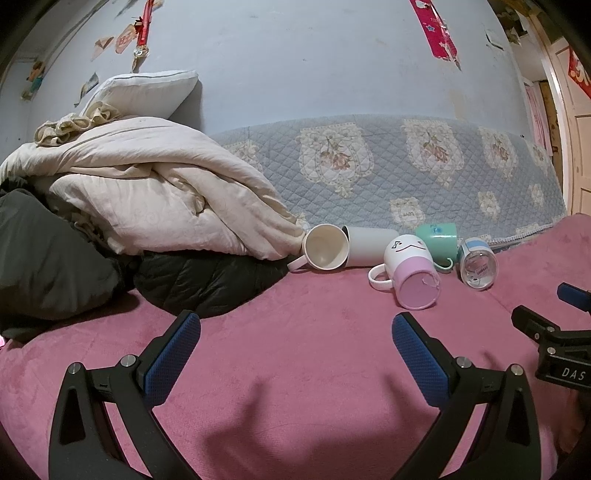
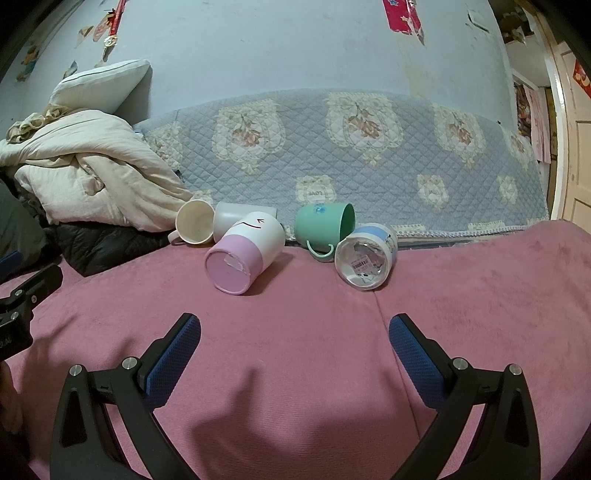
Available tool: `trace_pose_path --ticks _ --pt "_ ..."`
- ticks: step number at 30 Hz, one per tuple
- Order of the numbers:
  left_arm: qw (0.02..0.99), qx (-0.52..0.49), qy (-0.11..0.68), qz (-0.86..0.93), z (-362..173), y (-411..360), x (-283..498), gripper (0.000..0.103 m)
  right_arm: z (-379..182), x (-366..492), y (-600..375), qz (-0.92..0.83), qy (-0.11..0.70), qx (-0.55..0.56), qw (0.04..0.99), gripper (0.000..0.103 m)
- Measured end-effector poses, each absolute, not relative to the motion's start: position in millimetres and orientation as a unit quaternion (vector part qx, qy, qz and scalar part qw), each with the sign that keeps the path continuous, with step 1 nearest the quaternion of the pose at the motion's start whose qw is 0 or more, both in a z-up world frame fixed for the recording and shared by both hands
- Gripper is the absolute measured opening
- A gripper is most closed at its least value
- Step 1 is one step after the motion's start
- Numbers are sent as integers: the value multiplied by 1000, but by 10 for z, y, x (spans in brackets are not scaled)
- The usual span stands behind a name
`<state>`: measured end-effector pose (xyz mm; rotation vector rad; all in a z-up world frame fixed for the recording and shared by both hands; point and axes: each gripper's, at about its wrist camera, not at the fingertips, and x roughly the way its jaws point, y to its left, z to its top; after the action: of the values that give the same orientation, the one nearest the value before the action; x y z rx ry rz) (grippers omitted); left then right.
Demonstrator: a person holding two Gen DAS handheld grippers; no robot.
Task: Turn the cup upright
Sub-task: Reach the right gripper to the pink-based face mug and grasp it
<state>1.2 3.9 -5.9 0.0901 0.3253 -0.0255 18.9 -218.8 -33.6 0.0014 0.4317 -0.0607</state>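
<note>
Five cups [image 2: 243, 254] lie tipped on the pink blanket [image 2: 461, 295] beyond the gaping right claw [image 2: 294, 332].

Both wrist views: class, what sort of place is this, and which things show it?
Most likely a bedroom: a pillow and a heaped cream quilt lie on a bed under a pink blanket, and a quilted floral cover lines the wall.

A home bedroom is shown. A bed covered by a pink plush blanket [image 2: 461, 295] is seen, with a rumpled cream quilt [image 1: 155, 195] and a white pillow [image 1: 147, 92] piled at its left edge. A quilted floral bedspread [image 2: 369, 155] is laid along the pale blue wall [image 1: 314, 55], where red paper decorations [image 1: 436, 29] are hung.
</note>
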Motion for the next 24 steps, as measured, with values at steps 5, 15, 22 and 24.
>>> trace_pose_path --ticks 5,15,22,24 --pt "986 45 161 -15 -52 29 10 103 -325 152 -2184 -49 219 -2 974 103" --pt "984 45 174 -15 -36 0 61 103 69 490 -2561 8 317 164 934 103" --pt "982 23 184 -17 -38 97 108 103 267 1287 -2625 50 406 245 879 103" --pt "982 19 189 -15 -45 117 126 103 298 1573 -2522 55 425 211 879 103"
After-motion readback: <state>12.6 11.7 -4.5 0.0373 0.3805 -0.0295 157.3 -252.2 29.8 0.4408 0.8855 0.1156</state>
